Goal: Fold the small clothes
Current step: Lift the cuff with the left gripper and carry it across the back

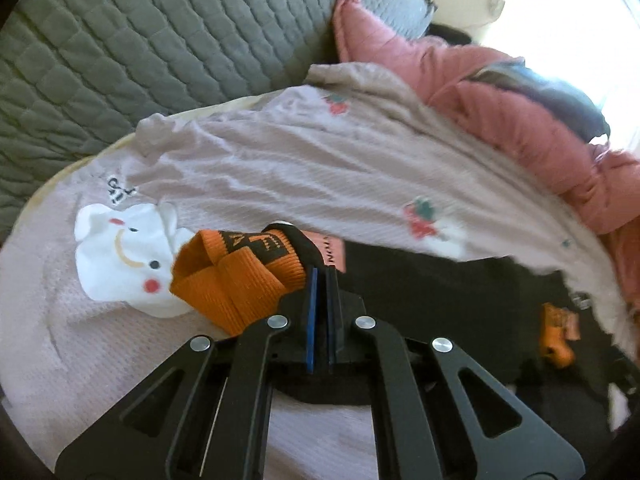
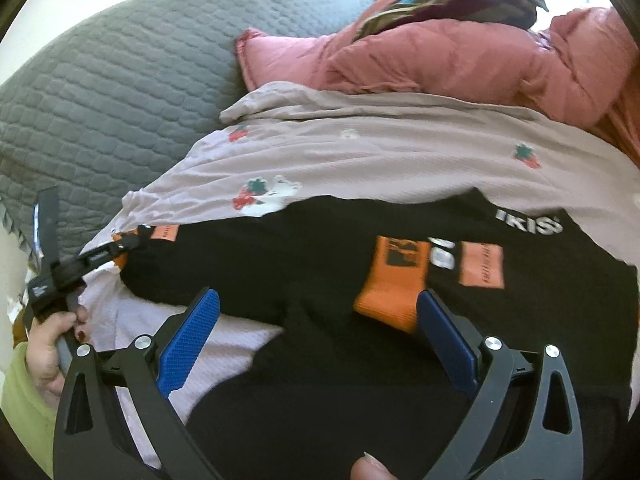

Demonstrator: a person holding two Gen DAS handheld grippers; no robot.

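A small black garment [image 2: 320,240] with orange ribbed cuffs lies spread on a lilac cloth. In the left wrist view my left gripper [image 1: 321,274] has its blue pads pressed together on the sleeve end, where the orange cuff [image 1: 224,280] bunches up to the left of the tip. From the right wrist view the left gripper [image 2: 128,245] shows at the garment's left sleeve. My right gripper [image 2: 318,296] hangs open over the black cloth, its right pad [image 2: 444,340] beside the other orange cuff [image 2: 394,280]. Nothing is between its pads.
A lilac strawberry-print garment [image 1: 320,168] lies behind the black one, with a white bear face [image 1: 124,256] on the lilac cloth at the left. A pink padded jacket [image 1: 500,92] is piled at the back right on a grey quilted cover [image 1: 120,40]. A hand [image 2: 48,344] holds the left gripper.
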